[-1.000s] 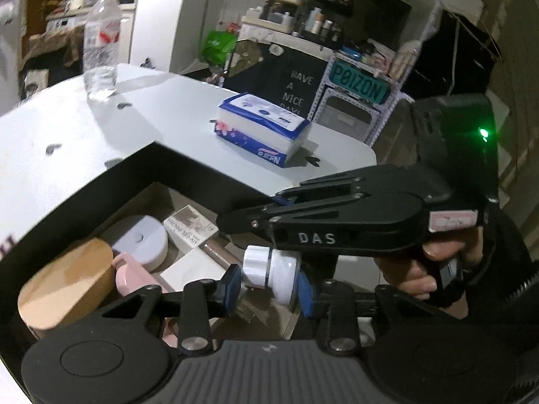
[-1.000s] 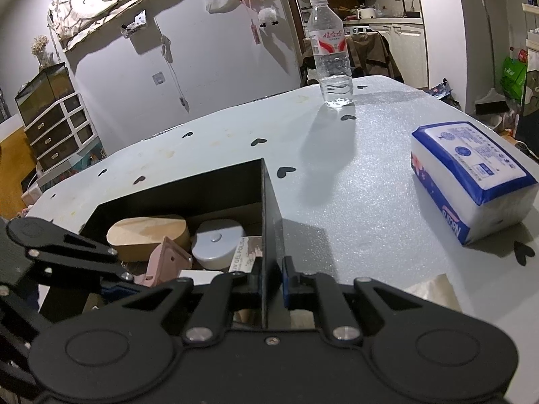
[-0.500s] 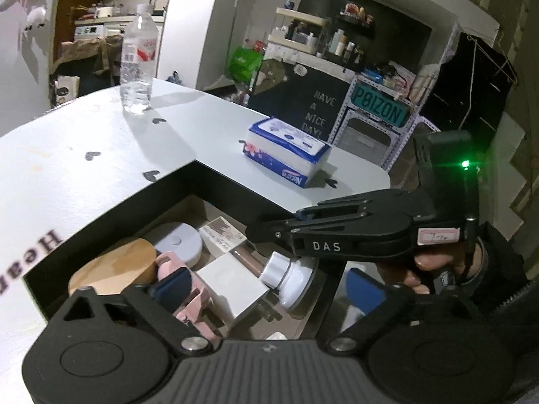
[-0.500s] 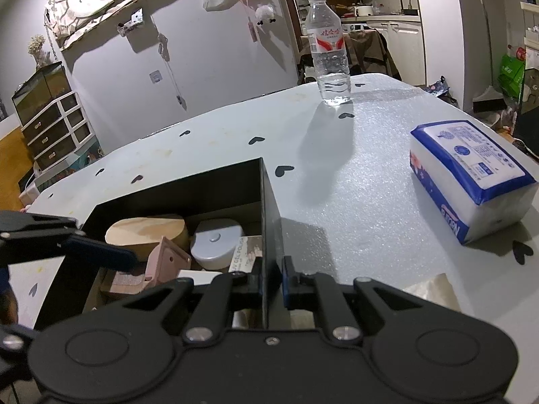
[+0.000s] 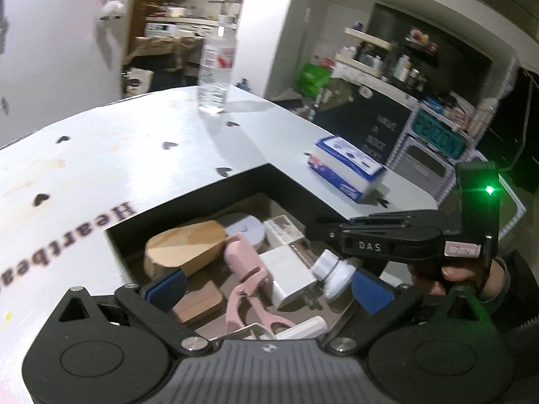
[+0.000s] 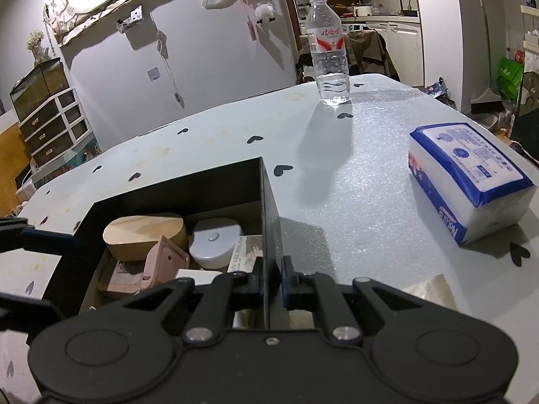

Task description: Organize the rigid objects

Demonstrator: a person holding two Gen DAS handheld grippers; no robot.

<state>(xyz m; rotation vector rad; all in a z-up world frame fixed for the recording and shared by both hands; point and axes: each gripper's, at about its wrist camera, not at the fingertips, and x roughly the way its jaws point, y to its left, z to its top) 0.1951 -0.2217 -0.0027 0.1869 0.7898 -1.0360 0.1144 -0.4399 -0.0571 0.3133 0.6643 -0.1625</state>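
Note:
A black box (image 5: 296, 181) on the white table holds a wooden oval piece (image 5: 183, 247), a round white case (image 5: 244, 229), a pink tool (image 5: 247, 269), white blocks and a small white bottle (image 5: 331, 271). My left gripper (image 5: 269, 289) is open and empty above the box, the bottle lying near its right pad. My right gripper (image 6: 271, 276) is shut on the box's right wall (image 6: 267, 202). The same wooden piece (image 6: 145, 235) and round case (image 6: 214, 242) show in the right wrist view.
A water bottle (image 6: 328, 50) stands at the table's far side. A blue and white tissue pack (image 6: 468, 181) lies right of the box. Shelves and drawers stand beyond the table edges.
My left gripper opened and let go of the small white bottle, which now lies in the box, then pulled back and up. My right gripper has stayed on the box wall.

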